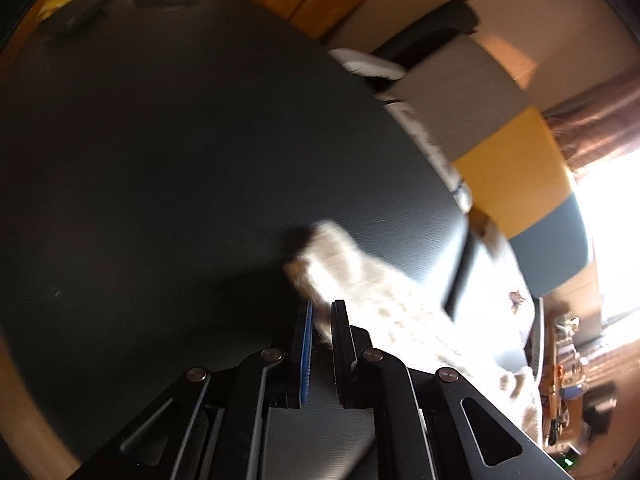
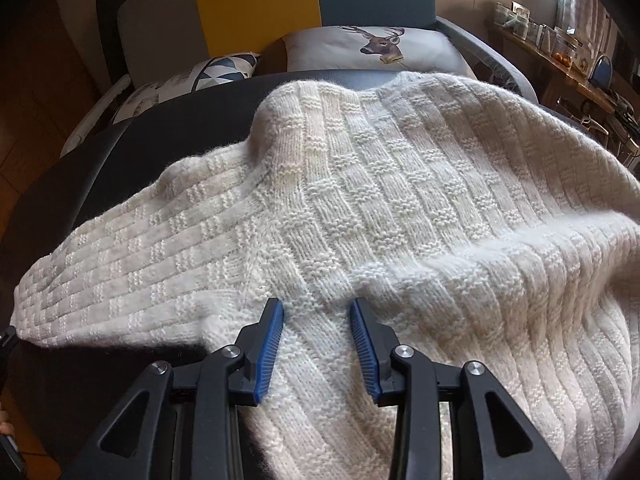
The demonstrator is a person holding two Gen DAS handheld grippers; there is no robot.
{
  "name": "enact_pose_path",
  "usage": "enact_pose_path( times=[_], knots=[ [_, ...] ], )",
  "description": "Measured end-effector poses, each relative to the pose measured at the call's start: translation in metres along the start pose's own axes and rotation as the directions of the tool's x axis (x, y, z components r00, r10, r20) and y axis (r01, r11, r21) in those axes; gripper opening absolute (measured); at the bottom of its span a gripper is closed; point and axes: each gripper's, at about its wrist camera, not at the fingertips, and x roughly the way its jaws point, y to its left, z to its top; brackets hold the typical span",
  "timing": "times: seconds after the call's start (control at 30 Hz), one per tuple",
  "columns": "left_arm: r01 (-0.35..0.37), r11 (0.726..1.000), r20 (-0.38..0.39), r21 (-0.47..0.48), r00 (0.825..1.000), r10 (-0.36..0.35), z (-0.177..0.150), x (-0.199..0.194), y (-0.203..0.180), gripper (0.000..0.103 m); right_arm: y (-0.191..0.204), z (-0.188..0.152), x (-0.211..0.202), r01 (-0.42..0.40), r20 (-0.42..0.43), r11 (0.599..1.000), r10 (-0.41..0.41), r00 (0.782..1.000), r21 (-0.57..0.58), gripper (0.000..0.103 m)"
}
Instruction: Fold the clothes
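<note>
Left gripper [image 1: 323,316], its two fingers drawn close together, pinches the end of a sleeve of the cream knitted sweater [image 2: 360,200]; the left wrist view is blurred, so the exact hold is hard to read, but cloth runs from between the fingers out to the right over the dark round desk [image 1: 160,140]. Right gripper [image 2: 317,314] stands spread wide, its blue pads [image 2: 272,344] either side of a strip of knit low on the garment, near where the sleeve meets the body, with nothing clamped. The sweater lies spread over the desk, one sleeve stretched out to the left and a soft ridge rumpled across the body. Behind the desk sits a sofa with a deer cushion [image 2: 376,46]. Step in hand, as judged: gathering the sleeve for the first fold. The next move probably calls for the right gripper to close on the knit, or pin it, while the left carries the sleeve end across the body.
</note>
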Motion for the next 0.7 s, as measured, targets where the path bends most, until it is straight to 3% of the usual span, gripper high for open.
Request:
enact_pose_path(
  times=[0.13,0.27,0.3,0.37,0.43,0.57,0.7],
  knots=[
    [0.029,0.998,-0.017,-0.051,0.999,-0.030,0.005,-0.011,0.026,0.010,0.001,0.002,0.001,0.002,0.005,1.000,-0.002,1.000,0.002,0.037],
    [0.052,0.997,-0.004,-0.063,0.999,-0.052,0.028,-0.032,0.049,0.024,0.005,0.002,0.001,-0.014,0.012,1.000,0.014,1.000,-0.007,0.037],
    [0.049,0.998,-0.010,-0.040,0.999,-0.049,0.035,-0.034,0.050,0.027,0.006,0.002,0.001,-0.019,0.010,1.000,0.019,1.000,-0.008,0.037],
    [0.037,0.997,-0.062,0.062,0.998,-0.033,0.050,-0.025,0.037,0.043,0.006,0.002,0.000,-0.028,0.006,1.000,0.028,1.000,-0.009,0.037],
    [0.026,0.987,-0.110,0.159,0.994,-0.009,0.057,-0.014,0.021,0.050,0.005,0.001,-0.001,-0.029,0.004,1.000,0.029,1.000,-0.011,0.037],
    [-0.014,0.948,-0.162,0.317,0.984,0.068,0.058,0.015,-0.013,0.052,0.005,0.001,0.000,-0.024,0.005,1.000,0.024,1.000,-0.016,0.037],
    [-0.127,0.907,-0.107,0.401,0.977,0.184,0.049,0.028,-0.024,0.049,0.003,0.002,0.001,-0.026,0.001,0.999,0.026,1.000,-0.018,0.037]
  ],
)
